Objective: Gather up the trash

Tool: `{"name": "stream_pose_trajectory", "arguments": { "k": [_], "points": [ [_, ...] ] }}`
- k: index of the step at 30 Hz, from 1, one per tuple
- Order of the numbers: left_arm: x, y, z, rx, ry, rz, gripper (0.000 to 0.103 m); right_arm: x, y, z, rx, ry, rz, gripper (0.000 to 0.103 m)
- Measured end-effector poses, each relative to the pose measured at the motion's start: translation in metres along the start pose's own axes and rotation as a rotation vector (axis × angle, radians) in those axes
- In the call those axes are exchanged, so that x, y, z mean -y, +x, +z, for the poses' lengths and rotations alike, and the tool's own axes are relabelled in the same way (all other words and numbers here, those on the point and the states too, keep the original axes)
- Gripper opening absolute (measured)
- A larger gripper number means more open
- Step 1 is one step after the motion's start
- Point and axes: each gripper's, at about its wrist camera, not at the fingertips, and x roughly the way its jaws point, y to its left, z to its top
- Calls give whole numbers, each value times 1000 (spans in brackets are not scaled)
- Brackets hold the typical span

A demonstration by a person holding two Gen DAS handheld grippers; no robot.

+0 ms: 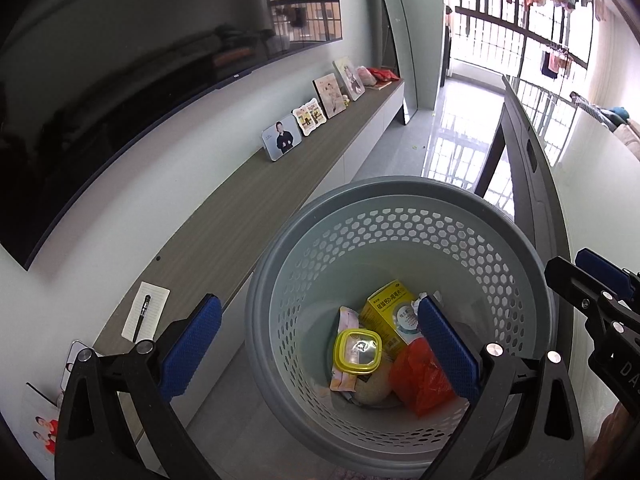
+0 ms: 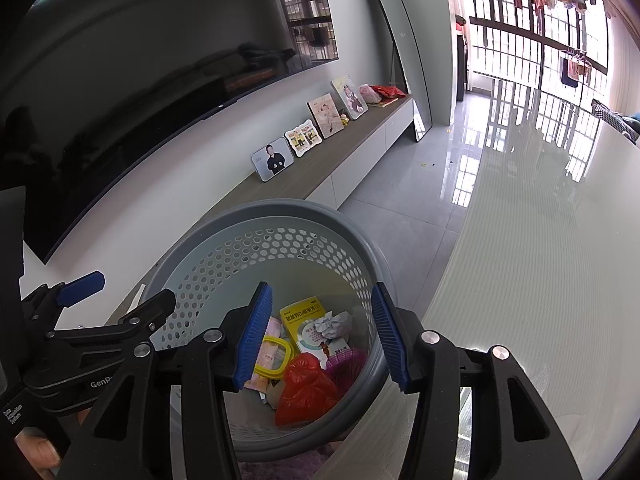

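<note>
- Both claws, left claw (image 1: 318, 344) and right claw (image 2: 322, 338), hang spread and empty above the grey perforated basket (image 1: 400, 192).
- Trash, such as the red bag (image 2: 306, 390), probably lies inside already; lift straight up.

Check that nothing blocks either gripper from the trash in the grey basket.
Nothing visible blocks them. The grey perforated basket has no lid, and both the left gripper and the right gripper sit open above its mouth, with the red plastic bag and yellow box directly below.

The grey tiled floor (image 2: 408, 216) carried the perforated grey basket (image 1: 404, 196). Along the wall, the wooden surface (image 1: 256, 204) held framed photos (image 1: 281, 142) and a notepad (image 1: 146, 312) with a pen (image 1: 141, 318).
</note>
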Motion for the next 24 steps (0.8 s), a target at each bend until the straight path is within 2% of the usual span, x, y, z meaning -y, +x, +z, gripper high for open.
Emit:
{"name": "stream_pose_trajectory", "arguments": {
  "k": [24],
  "points": [
    [2, -1, -1, -2, 8, -4, 97, -1, 1, 0, 1, -1, -1, 50]
  ]
}}
